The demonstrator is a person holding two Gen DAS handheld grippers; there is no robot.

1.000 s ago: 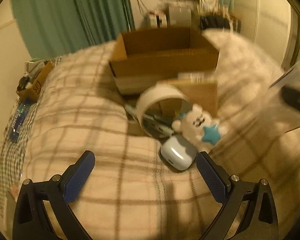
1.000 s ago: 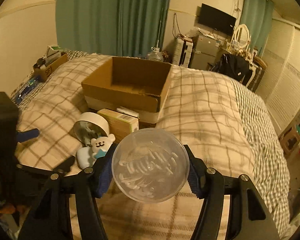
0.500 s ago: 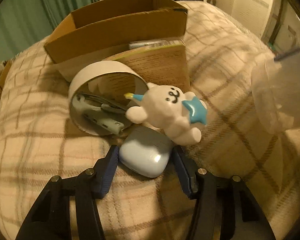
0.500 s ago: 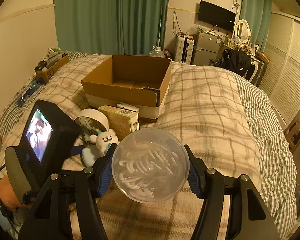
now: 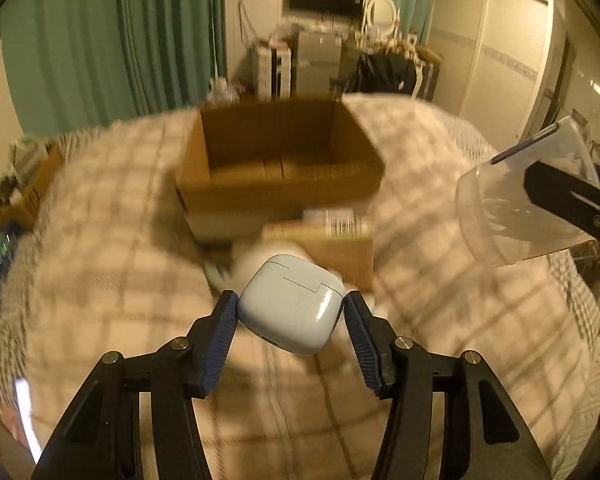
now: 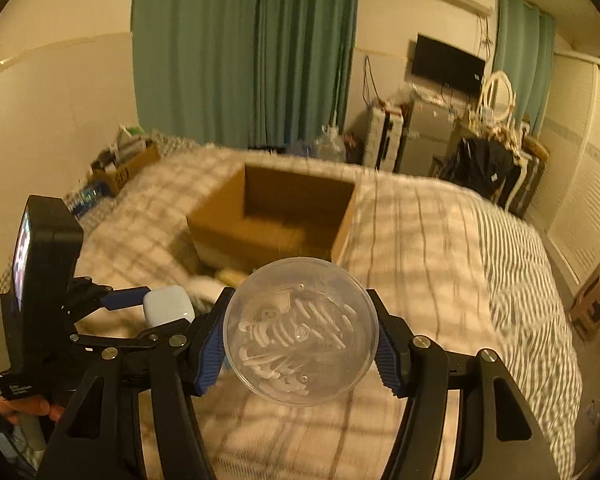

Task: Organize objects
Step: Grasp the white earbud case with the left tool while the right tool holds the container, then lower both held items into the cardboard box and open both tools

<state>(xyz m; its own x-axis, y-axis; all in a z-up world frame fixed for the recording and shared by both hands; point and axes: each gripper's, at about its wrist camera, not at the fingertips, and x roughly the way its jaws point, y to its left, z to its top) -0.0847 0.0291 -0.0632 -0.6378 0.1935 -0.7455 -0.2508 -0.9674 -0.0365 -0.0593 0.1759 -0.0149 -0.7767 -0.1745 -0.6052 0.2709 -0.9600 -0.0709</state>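
My left gripper (image 5: 291,314) has its jaws pinching the pale blue earbud case (image 5: 292,304) from both sides, lifted clear of the checked blanket (image 5: 112,280) on the bed. My right gripper (image 6: 300,338) has its jaws clamped on a clear round plastic container (image 6: 301,332) with white pieces inside, also held above the bed. Beyond both sits the open cardboard box (image 5: 280,168), with a smaller brown carton (image 5: 340,248) just in front of it. Farther back I see green curtains (image 6: 244,52) and 1 dark wall screen (image 6: 448,64).
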